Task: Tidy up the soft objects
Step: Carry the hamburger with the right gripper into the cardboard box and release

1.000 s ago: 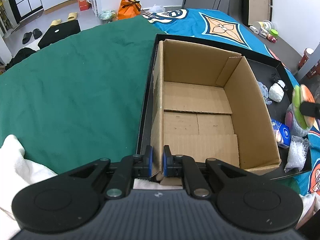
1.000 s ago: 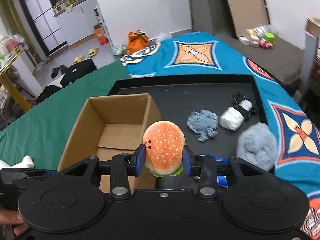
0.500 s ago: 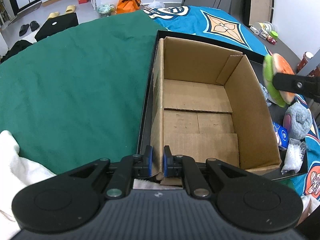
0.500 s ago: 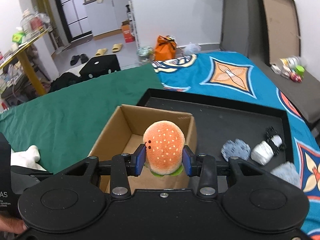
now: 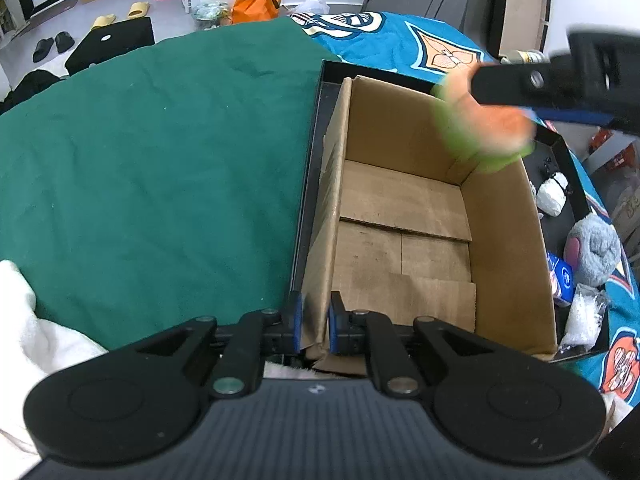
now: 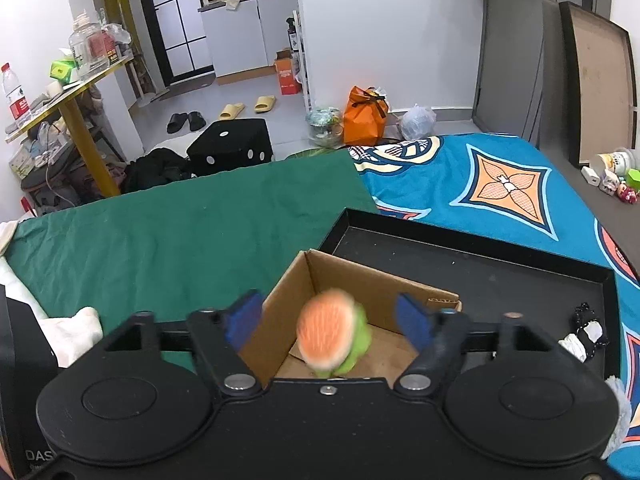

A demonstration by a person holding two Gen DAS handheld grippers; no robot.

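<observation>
An open cardboard box (image 5: 500,236) stands in a black tray (image 5: 316,120). My left gripper (image 5: 312,320) is shut on the box's near wall at its left corner. The burger plush (image 6: 328,332), orange with a green edge, is a blur as it drops over the box (image 6: 360,280). My right gripper (image 6: 328,316) hangs above the box's far end. Its jaws are opening, and the plush sits between them with gaps on both sides. In the left wrist view the plush (image 5: 484,120) falls at the box's far right corner, below the right gripper's finger (image 5: 520,84).
To the right of the box the tray holds a grey plush (image 5: 596,248), a white and black plush (image 5: 554,196), a blue packet (image 5: 560,280) and a clear bag (image 5: 584,312). Green cloth (image 5: 160,160) covers the bed on the left, and a white towel (image 5: 24,320) lies near me.
My right gripper carried the burger plush leftward from the tray to over the box, then its jaws spread and let the plush go. The left gripper kept its grip on the box wall.
</observation>
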